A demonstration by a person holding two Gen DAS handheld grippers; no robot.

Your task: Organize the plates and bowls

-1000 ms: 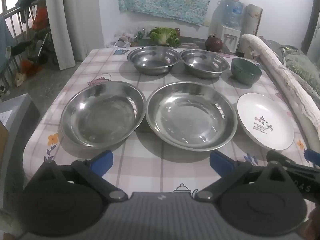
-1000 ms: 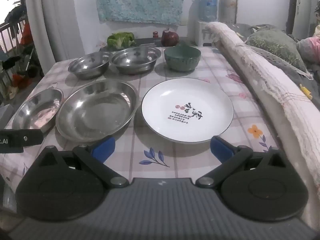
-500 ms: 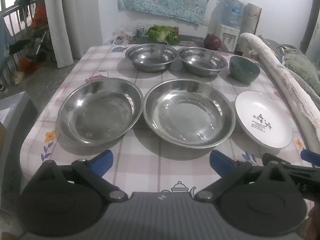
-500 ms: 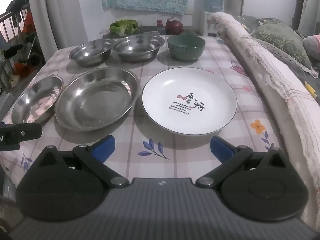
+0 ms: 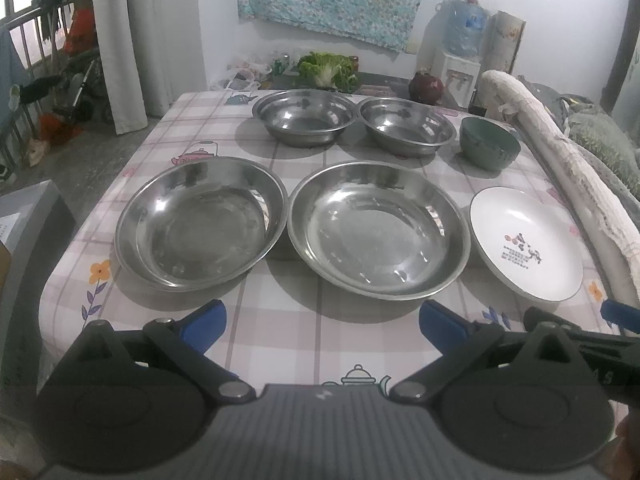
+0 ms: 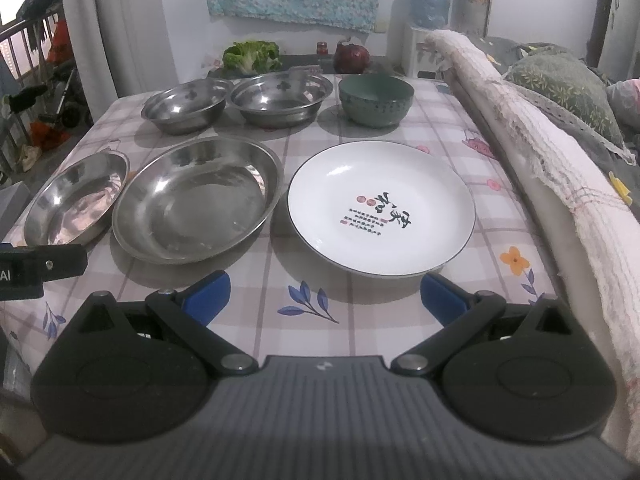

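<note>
Left gripper [image 5: 322, 326] is hovering over the near table edge, jaws spread wide, gripping nothing. Right gripper [image 6: 325, 295] is doing likewise just short of the white plate [image 6: 381, 208], jaws also wide and empty.

The checked tablecloth [image 6: 312, 312] is covering the table under both grippers.

Near row, left to right: one steel plate [image 5: 201, 222], a second, larger steel plate [image 5: 378, 230] lying just beside it with rims nearly touching, then the white plate with red-and-black printed characters sitting at the right, near the table's right edge. All three are lying flat and unstacked.

Far row, left to right: a steel bowl [image 5: 305, 117], a second steel bowl [image 5: 407, 126] close beside it, and a green ceramic bowl [image 6: 376, 99] standing apart at the right end. All are sitting upright, none nested.

A rolled pale towel-like cloth [image 6: 560, 168] is running along the table's right side. Beyond the far edge, a leafy green vegetable [image 6: 251, 56] and a dark red round object [image 6: 352, 56] are resting on a dark surface.
</note>
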